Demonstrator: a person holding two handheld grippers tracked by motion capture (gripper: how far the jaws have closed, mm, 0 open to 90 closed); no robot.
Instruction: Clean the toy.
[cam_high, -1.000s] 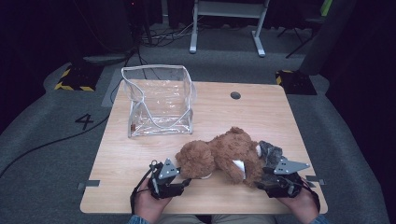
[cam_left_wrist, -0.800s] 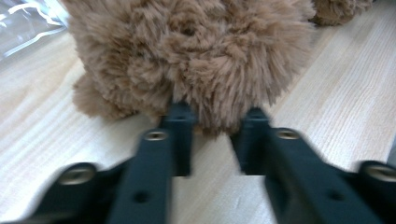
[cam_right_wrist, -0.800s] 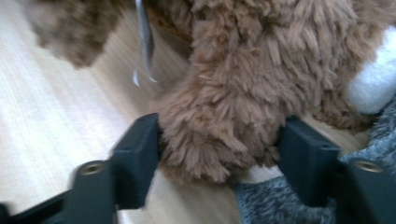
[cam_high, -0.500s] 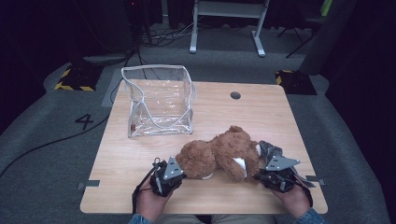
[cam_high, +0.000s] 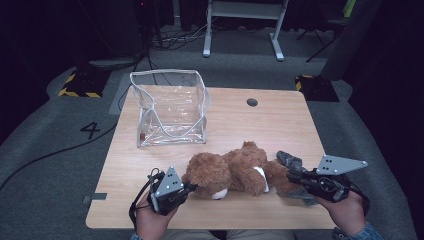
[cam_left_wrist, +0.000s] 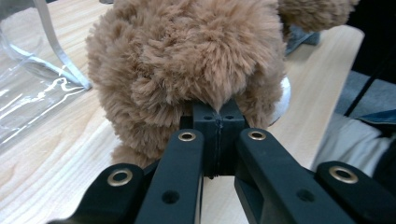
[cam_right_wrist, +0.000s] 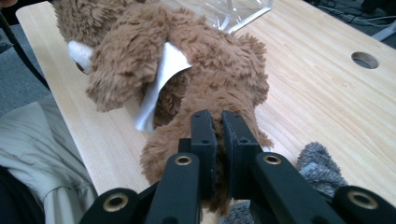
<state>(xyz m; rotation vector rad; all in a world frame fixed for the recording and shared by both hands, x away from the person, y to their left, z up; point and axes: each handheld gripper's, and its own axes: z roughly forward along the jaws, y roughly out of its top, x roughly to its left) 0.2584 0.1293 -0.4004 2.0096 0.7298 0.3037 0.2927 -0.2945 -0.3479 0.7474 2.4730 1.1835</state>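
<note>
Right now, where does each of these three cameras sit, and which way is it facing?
High view: above the person's side, looking forward and down on the wooden table; shows both hands, the left gripper and right gripper.
Left gripper view: rides that gripper, looking along its shut jaws into the teddy bear.
Right gripper view: rides the right gripper, jaws pinching the bear's fur; a trouser leg shows.
All three share the bear and the clear plastic bag.

Floor (cam_high: 60, 130): grey carpet is lying around the table, marked "4".
Frame (cam_high: 245, 25): white legs are standing beyond the far edge.
Light: the surroundings are staying dark.
</note>
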